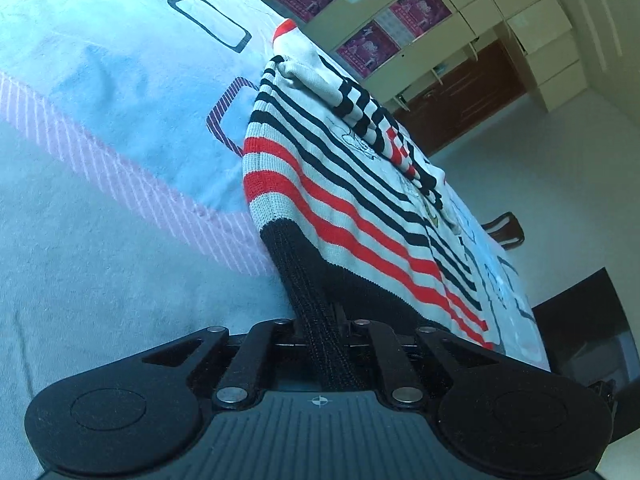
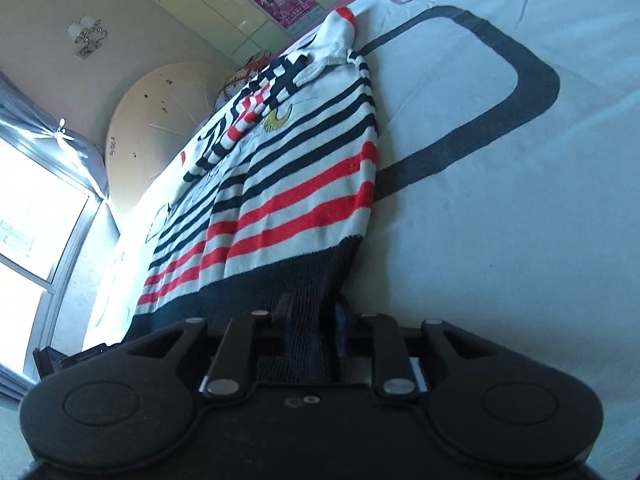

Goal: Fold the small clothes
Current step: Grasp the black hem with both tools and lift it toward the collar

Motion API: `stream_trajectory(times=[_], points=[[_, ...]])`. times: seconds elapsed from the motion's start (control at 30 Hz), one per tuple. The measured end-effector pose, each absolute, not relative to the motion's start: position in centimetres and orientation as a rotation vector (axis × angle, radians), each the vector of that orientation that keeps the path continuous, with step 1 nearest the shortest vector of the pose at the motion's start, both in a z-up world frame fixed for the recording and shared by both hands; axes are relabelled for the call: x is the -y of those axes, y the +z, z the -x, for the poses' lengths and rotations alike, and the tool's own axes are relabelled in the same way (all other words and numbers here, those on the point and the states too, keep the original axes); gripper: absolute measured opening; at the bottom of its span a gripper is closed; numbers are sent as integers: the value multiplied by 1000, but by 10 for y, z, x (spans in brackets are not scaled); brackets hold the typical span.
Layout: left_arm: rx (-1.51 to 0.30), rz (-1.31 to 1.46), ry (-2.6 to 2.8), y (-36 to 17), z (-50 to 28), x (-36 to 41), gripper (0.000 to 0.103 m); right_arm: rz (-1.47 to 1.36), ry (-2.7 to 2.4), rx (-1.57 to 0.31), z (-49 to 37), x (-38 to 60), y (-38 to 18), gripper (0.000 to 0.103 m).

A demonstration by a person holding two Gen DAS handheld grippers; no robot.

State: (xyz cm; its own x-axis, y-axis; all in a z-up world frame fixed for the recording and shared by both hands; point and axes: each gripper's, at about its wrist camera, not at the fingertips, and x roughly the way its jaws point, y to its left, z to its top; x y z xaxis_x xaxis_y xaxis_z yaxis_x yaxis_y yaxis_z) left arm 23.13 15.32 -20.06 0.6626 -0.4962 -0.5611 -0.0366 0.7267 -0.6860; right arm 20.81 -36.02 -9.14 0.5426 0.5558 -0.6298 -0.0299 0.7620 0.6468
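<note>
A small knitted sweater (image 1: 344,184) with white, black and red stripes and a black ribbed hem lies on a pale bed sheet (image 1: 100,120). Its sleeves are folded over the chest. My left gripper (image 1: 320,320) is shut on the black hem at one bottom corner. In the right wrist view the same sweater (image 2: 288,184) stretches away from me, and my right gripper (image 2: 310,312) is shut on the hem at the other bottom corner. The fingertips of both grippers are hidden by the hem fabric.
The sheet (image 2: 500,220) has printed black and pink rounded rectangles (image 2: 472,100). Cabinets with purple posters (image 1: 400,20) stand beyond the bed. A dark chair (image 1: 504,228) is past the bed's far edge. A bright window (image 2: 36,216) is at the left.
</note>
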Motion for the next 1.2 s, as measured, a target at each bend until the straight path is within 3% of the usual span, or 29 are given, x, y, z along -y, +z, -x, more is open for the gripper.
stream_trajectory(times=[0.1, 0.17, 0.4, 0.63, 1.0, 1.2], points=[[-819, 730, -271, -202, -235, -150, 9, -623, 365, -933, -208, 356, -97, 16], [-813, 714, -252, -202, -234, -148, 6, -633, 340, -917, -207, 359, -100, 6], [-743, 768, -234, -198, -219, -155, 3, -610, 350, -851, -198, 362, -91, 5], [-629, 779, -270, -152, -240, -158, 3, -540, 381, -744, -216, 358, -47, 5], [-530, 752, -289, -89, -351, -158, 3, -493, 382, -606, -323, 355, 17, 5], [-547, 747, -319, -100, -450, -162, 3, -462, 358, -599, -407, 346, 22, 5]])
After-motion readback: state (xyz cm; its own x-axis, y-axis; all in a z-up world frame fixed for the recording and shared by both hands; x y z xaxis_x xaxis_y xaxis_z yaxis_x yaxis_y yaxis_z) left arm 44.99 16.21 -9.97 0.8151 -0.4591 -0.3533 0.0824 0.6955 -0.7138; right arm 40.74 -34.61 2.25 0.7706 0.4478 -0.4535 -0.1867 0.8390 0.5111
